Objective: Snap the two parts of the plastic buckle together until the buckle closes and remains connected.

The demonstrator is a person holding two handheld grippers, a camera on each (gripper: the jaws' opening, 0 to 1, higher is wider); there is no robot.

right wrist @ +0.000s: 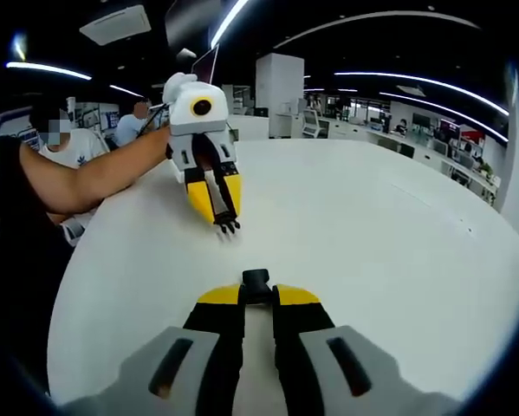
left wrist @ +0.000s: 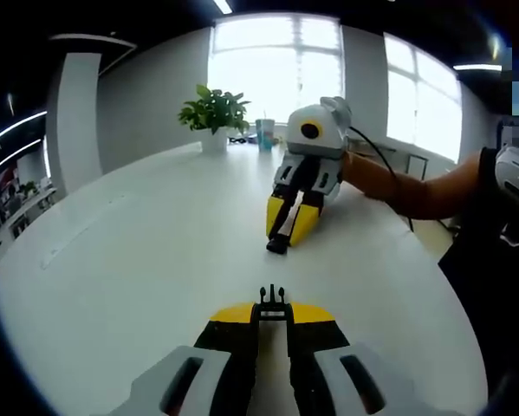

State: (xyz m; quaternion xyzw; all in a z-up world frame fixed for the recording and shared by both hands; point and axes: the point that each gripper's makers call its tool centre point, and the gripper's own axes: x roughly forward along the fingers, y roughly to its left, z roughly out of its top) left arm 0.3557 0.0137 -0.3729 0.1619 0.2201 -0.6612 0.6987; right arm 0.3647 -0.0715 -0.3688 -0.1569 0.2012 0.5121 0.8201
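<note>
Both hand-held grippers are clamped on the buckle halves. In the left gripper view, the left gripper (left wrist: 273,314), yellow-tipped with black jaws on a grey body, pinches the black pronged plastic buckle half (left wrist: 273,299), whose prongs stick out beyond the fingertips. Across the round white table (left wrist: 138,260) the right gripper (left wrist: 287,232) faces it, tips low at the tabletop, with a small black piece at its end. In the right gripper view that gripper (right wrist: 256,296) is closed on the black plastic socket half (right wrist: 256,280), and the left gripper (right wrist: 223,218) shows opposite with the prongs at its tip.

The two halves are well apart, pointing roughly at each other, so the step in hand appears to be lining them up before mating. The next move calls for bringing them together along one line, prongs square to the socket mouth, then pushing until they click.
</note>
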